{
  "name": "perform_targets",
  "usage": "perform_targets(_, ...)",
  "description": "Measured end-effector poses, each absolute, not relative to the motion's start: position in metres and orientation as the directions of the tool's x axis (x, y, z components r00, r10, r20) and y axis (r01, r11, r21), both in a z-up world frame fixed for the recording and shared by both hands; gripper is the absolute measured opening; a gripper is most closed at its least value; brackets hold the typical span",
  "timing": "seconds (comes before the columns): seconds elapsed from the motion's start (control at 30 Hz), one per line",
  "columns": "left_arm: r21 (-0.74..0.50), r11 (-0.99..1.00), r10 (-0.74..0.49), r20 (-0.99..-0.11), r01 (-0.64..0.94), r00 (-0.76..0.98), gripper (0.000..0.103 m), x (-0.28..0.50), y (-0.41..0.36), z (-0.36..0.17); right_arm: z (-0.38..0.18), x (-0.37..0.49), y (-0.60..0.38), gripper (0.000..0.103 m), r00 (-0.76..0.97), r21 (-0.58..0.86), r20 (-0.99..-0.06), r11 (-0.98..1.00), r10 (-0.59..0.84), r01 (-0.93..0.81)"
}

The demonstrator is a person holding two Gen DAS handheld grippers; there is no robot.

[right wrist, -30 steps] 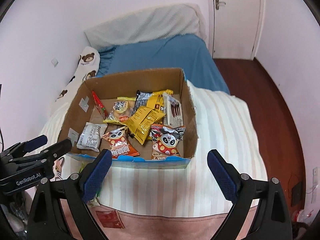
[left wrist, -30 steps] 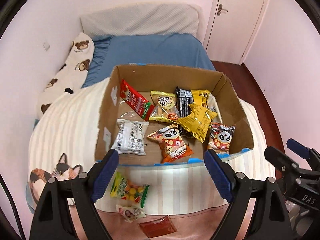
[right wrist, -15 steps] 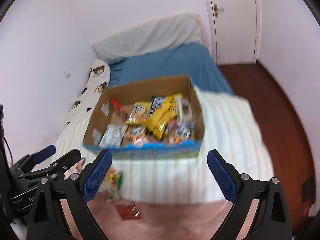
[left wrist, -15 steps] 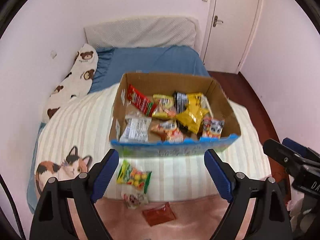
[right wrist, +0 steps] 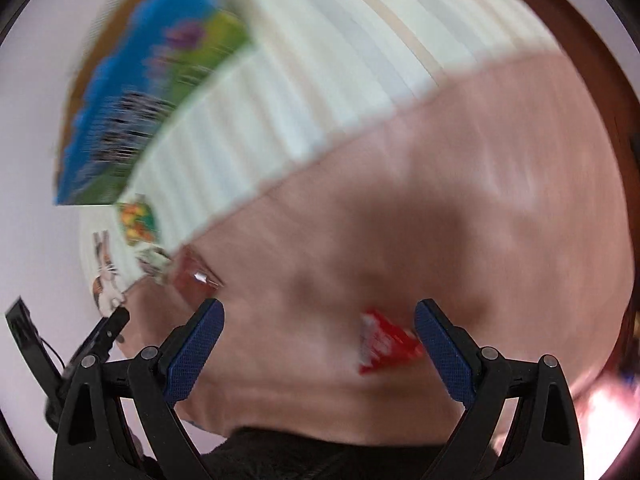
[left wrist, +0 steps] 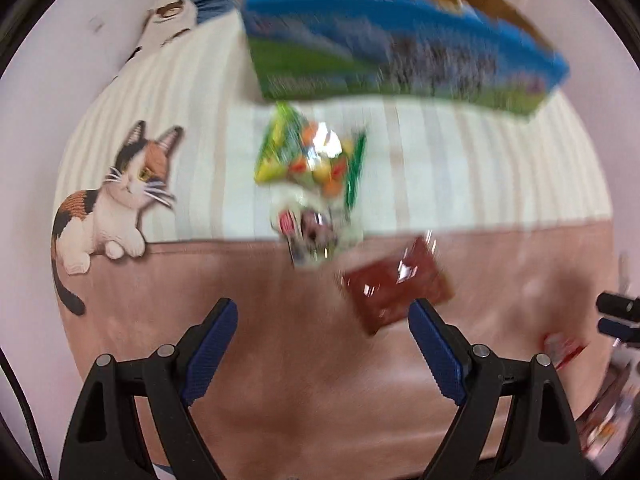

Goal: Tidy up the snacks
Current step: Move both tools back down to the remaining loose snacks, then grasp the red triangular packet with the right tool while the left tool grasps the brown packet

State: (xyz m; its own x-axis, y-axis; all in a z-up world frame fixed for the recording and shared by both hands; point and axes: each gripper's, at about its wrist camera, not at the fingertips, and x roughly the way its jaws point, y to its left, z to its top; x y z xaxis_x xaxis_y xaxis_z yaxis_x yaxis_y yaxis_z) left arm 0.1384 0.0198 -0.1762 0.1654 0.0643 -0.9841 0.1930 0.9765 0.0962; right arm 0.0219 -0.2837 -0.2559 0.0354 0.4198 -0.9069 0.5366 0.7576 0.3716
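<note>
Both views are motion-blurred. My left gripper [left wrist: 322, 340] is open and empty above the pink blanket. Just ahead of it lie a dark red packet [left wrist: 396, 290], a small white snack bag [left wrist: 316, 236] and a green-and-yellow candy bag [left wrist: 312, 156]. The cardboard box [left wrist: 392, 56] with a blue-green printed front stands beyond them. My right gripper [right wrist: 320, 340] is open and empty, with a red-and-white packet [right wrist: 380, 342] lying between its fingers, close to the right one. The box [right wrist: 152, 92] shows at upper left in the right wrist view.
The bed has a striped white cover [left wrist: 460, 168] with a cat print [left wrist: 116, 196] at left, and a pink blanket [left wrist: 280, 360] at the near edge. A bear-print pillow [left wrist: 168, 28] lies far left. Another red packet [left wrist: 560, 350] lies at far right.
Both grippers have dropped low and tilted down toward the near blanket. The box has slid to the top of both views. The right view has turned toward the red-and-white packet.
</note>
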Motion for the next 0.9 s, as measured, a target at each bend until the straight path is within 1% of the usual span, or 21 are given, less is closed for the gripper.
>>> perform_targets(0.1,0.133,0.954,0.096,-0.984,0.268,0.148,0.087,0.129,0.009,-0.196,-0.285,0.002,-0.288,0.094,-0.002,0.353,-0.895,0.713,0.445,0.606)
perform_targets(0.2,0.164,0.920,0.122,-0.983,0.355,0.137,0.087,0.126,-0.006,-0.212,-0.310,-0.012,-0.287,0.083,-0.027,0.345,-0.879,0.674,0.476,0.653)
perform_targets(0.27,0.182,0.894,0.137,-0.981,0.409,0.138,0.087,0.126,-0.017,-0.220,-0.321,-0.016,-0.284,0.073,-0.024,0.354,-0.867,0.651,0.497,0.672)
perform_targets(0.3,0.191,0.876,0.145,-0.980,0.443,0.137,0.087,0.127,-0.024,-0.225,-0.325,-0.016,-0.283,0.071,-0.020,0.359,-0.864,0.644,0.503,0.676)
perform_targets(0.4,0.226,0.811,0.172,-0.974,0.539,0.149,0.087,0.131,-0.043,-0.235,-0.329,-0.012,-0.277,0.065,-0.013,0.355,-0.876,0.661,0.483,0.662)
perform_targets(0.43,0.231,0.791,0.174,-0.973,0.567,0.153,0.087,0.132,-0.049,-0.238,-0.329,-0.008,-0.274,0.061,-0.012,0.358,-0.877,0.670,0.481,0.650)
perform_targets(0.5,0.233,0.752,0.178,-0.972,0.616,0.150,0.087,0.134,-0.061,-0.244,-0.327,0.000,-0.265,0.058,-0.011,0.370,-0.879,0.697,0.477,0.614)
perform_targets(0.53,0.226,0.739,0.176,-0.974,0.635,0.142,0.087,0.136,-0.066,-0.246,-0.326,0.004,-0.263,0.055,-0.013,0.373,-0.880,0.707,0.475,0.601)
perform_targets(0.63,0.163,0.715,0.154,-0.985,0.680,0.075,0.087,0.142,-0.081,-0.257,-0.323,0.019,-0.251,0.055,-0.021,0.377,-0.888,0.754,0.460,0.538)
perform_targets(0.67,0.107,0.726,0.127,-0.992,0.679,0.021,0.087,0.145,-0.085,-0.261,-0.322,0.024,-0.247,0.055,-0.020,0.381,-0.890,0.767,0.456,0.516)
perform_targets(0.7,0.066,0.746,0.099,-0.995,0.663,-0.012,0.081,0.150,-0.086,-0.262,-0.322,0.028,-0.245,0.055,-0.020,0.386,-0.890,0.775,0.455,0.500)
perform_targets(0.77,0.002,0.798,0.056,-0.996,0.603,-0.071,0.078,0.156,-0.085,-0.265,-0.321,0.038,-0.240,0.055,-0.021,0.396,-0.889,0.792,0.457,0.465)
perform_targets(0.8,-0.022,0.827,0.038,-0.995,0.561,-0.095,0.075,0.159,-0.082,-0.267,-0.322,0.042,-0.239,0.055,-0.025,0.404,-0.885,0.793,0.465,0.456)
perform_targets(0.83,-0.044,0.863,0.014,-0.994,0.504,-0.111,0.075,0.164,-0.078,-0.266,-0.321,0.046,-0.240,0.056,-0.022,0.414,-0.879,0.787,0.476,0.458)
perform_targets(0.87,-0.059,0.887,-0.002,-0.992,0.458,-0.124,0.074,0.167,-0.074,-0.266,-0.321,0.048,-0.241,0.058,-0.016,0.419,-0.877,0.780,0.480,0.465)
perform_targets(0.9,-0.106,0.925,-0.051,-0.987,0.365,-0.155,0.074,0.172,-0.066,-0.266,-0.321,0.050,-0.242,0.061,-0.011,0.426,-0.873,0.772,0.488,0.471)
